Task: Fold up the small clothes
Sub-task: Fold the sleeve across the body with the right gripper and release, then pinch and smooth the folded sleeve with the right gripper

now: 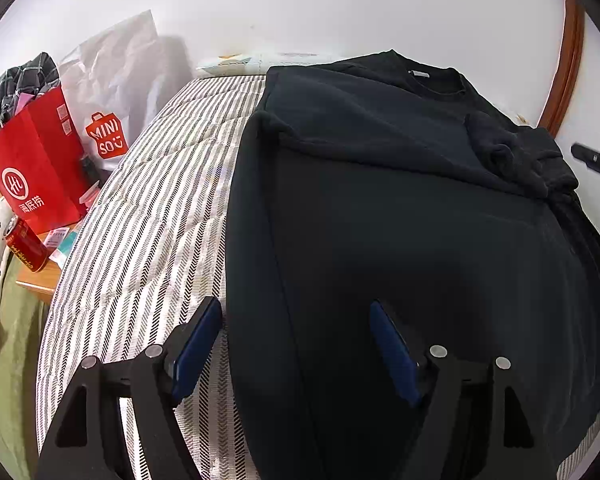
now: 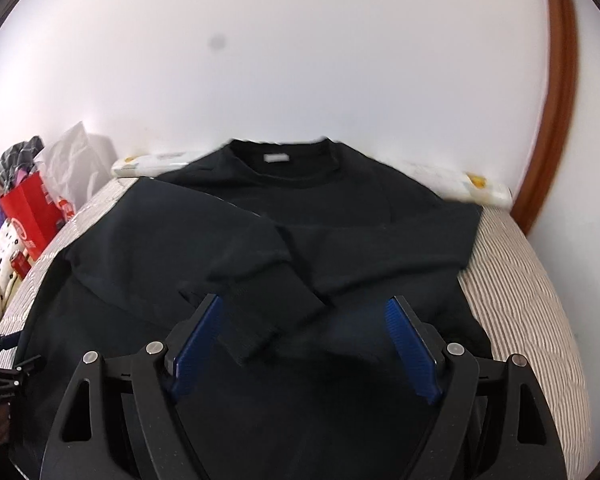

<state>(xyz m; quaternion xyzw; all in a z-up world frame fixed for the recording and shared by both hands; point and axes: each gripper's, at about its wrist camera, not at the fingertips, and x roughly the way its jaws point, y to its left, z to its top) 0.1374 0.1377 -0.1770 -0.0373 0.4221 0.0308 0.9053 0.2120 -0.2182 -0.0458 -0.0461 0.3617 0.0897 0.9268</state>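
Observation:
A black long-sleeved sweatshirt (image 1: 400,208) lies flat on the striped bed (image 1: 148,216), collar at the far end. Both sleeves are folded across its chest; the left sleeve's cuff (image 2: 268,320) lies near my right gripper. My left gripper (image 1: 296,312) is open and empty, hovering over the sweatshirt's near left edge. My right gripper (image 2: 304,308) is open and empty above the sweatshirt (image 2: 340,232), with the cuff between its blue pads. The other gripper (image 2: 4,360) shows at the left edge of the right wrist view.
A red paper bag (image 1: 36,164), a white Miniso bag (image 1: 108,92) and a red can (image 1: 24,246) stand on a side table left of the bed. A white wall is behind. A wooden frame (image 2: 556,92) curves at the right.

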